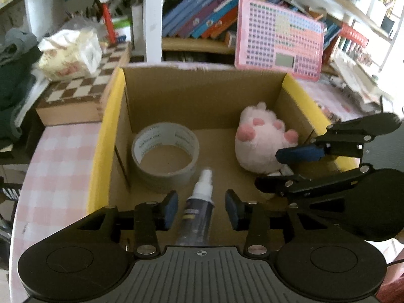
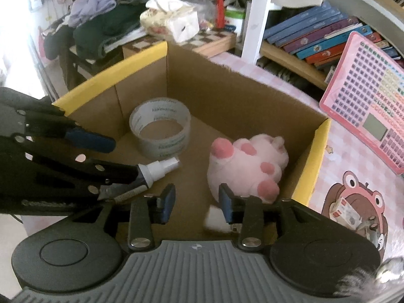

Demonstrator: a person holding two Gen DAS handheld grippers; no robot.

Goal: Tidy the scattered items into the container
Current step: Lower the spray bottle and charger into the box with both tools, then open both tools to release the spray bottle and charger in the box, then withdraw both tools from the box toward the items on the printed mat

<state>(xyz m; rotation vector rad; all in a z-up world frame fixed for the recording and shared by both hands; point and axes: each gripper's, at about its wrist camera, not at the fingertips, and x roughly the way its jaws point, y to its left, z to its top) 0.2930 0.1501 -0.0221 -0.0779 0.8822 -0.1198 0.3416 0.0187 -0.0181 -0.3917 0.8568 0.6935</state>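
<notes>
An open cardboard box [image 1: 111, 116] with yellow flaps holds a grey tape roll [image 1: 164, 176] at the left and a pink plush toy [image 1: 255, 144] at the right. A small spray bottle [image 1: 199, 209] with a white top lies between the fingers of my left gripper [image 1: 202, 209], with a gap on each side. My right gripper [image 1: 282, 169] reaches in beside the plush. In the right wrist view, the right gripper [image 2: 197, 203] stands open over the box [image 2: 111, 75] floor, next to the plush toy [image 2: 247, 164]. The left gripper [image 2: 113, 156] straddles the spray bottle [image 2: 159, 168], near the tape roll [image 2: 161, 149].
A small white scrap [image 2: 214, 217] lies under my right finger. A chessboard case [image 1: 83, 93] and a tissue pack [image 1: 70, 53] stand left of the box. A pink keyboard toy [image 1: 280, 38] leans behind it, before shelves of books [image 1: 202, 17]. A pink checked cloth [image 1: 58, 161] covers the table.
</notes>
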